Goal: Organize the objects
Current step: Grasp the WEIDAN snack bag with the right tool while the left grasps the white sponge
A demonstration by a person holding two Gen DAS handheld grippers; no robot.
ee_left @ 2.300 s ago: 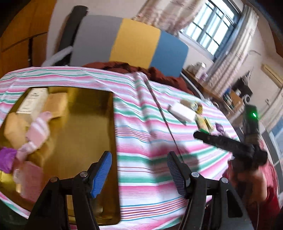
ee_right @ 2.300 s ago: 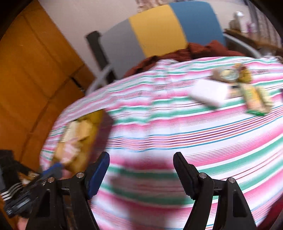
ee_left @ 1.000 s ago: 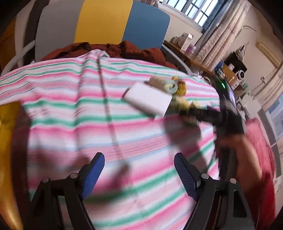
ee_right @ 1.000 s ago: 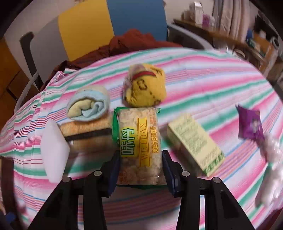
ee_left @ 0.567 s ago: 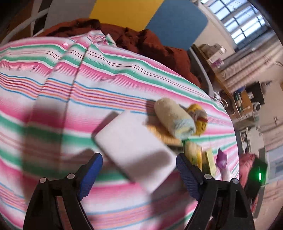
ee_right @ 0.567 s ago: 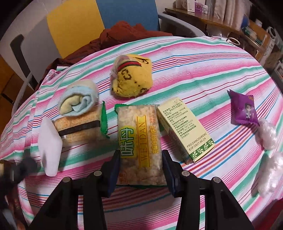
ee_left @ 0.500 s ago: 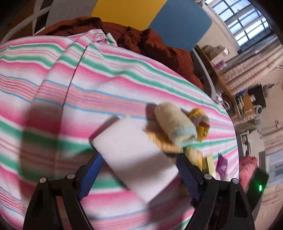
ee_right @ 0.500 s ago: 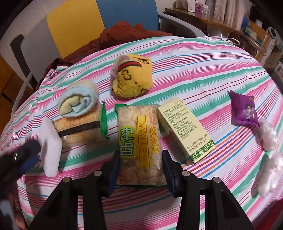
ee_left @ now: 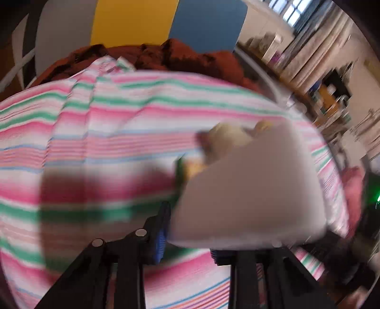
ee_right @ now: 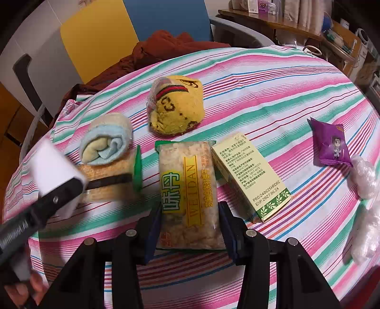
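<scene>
Left gripper [ee_left: 187, 235] had closed onto white block [ee_left: 249, 195], right gripper [ee_right: 190, 228] stayed clamped on cracker pack [ee_right: 188, 192].

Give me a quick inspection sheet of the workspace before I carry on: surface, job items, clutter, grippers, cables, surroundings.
Surface: striped tablecloth, pink, green and white.
Job's things: white block held by the left gripper; snack pack between the fingers of the right gripper; rolled towel lying on a second snack pack; yellow cloth bundle; green-and-cream box; purple sachet.
Clutter: clear plastic wraps at the right edge.
Grippers: left shut on the block; right closed on the snack pack.
Cables: nothing seen.
Surroundings: chair draped with a dark red garment; cluttered shelf.
</scene>
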